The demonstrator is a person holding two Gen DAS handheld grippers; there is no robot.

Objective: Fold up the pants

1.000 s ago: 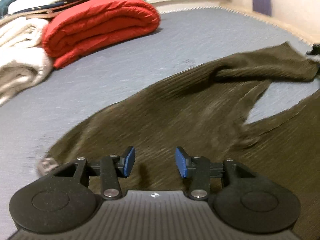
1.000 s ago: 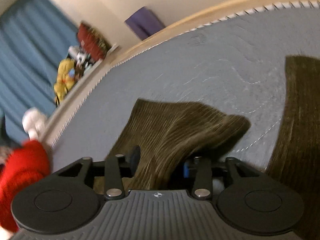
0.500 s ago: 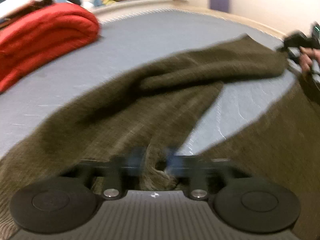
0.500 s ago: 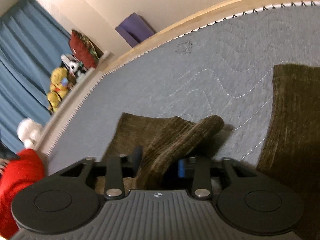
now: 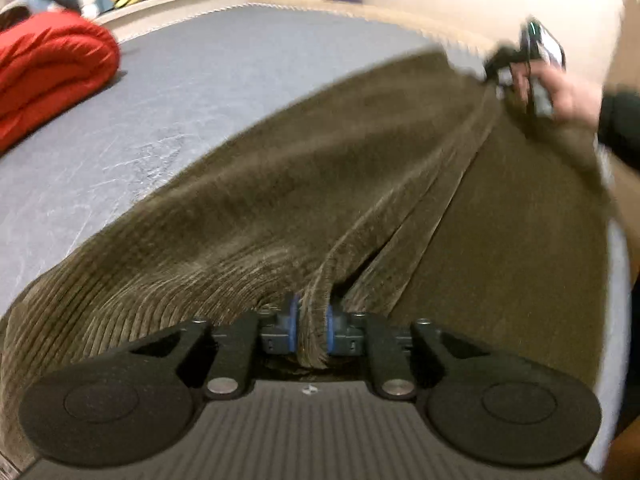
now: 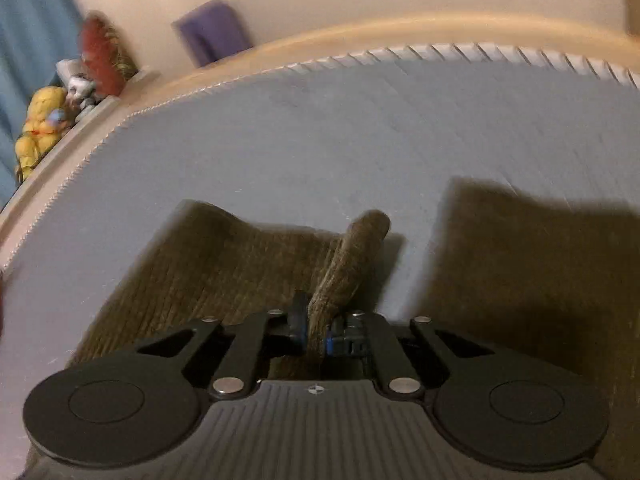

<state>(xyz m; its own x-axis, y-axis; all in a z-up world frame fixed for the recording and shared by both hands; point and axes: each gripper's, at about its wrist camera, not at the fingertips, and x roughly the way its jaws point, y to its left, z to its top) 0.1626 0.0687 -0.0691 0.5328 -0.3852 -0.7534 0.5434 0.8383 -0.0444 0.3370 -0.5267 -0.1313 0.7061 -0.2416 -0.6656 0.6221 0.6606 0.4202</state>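
Observation:
Olive corduroy pants (image 5: 320, 168) lie on a grey mattress (image 5: 224, 72). My left gripper (image 5: 312, 328) pinches a raised fold of the cloth between its blue pads, and its jaws are opening slightly with the fold still pressed. One leg stretches taut from there to my right gripper (image 5: 516, 68), held by a hand (image 5: 568, 88) at the far right. In the right wrist view, the right gripper (image 6: 318, 328) is closing tight on a bunched hem of the pants (image 6: 240, 272). The other leg (image 6: 540, 264) lies flat to its right.
A folded red blanket (image 5: 52, 68) sits at the far left of the mattress. Soft toys (image 6: 40, 128) line a ledge beyond the mattress edge, by a blue curtain. A purple panel (image 6: 212, 36) is on the wall. Bare mattress (image 6: 360, 132) spreads beyond the pants.
The left gripper, open over the pants a second ago, has shut on a fold near the crotch. The right jaws have narrowed onto the leg end. The leg is now pulled taut between both grippers.

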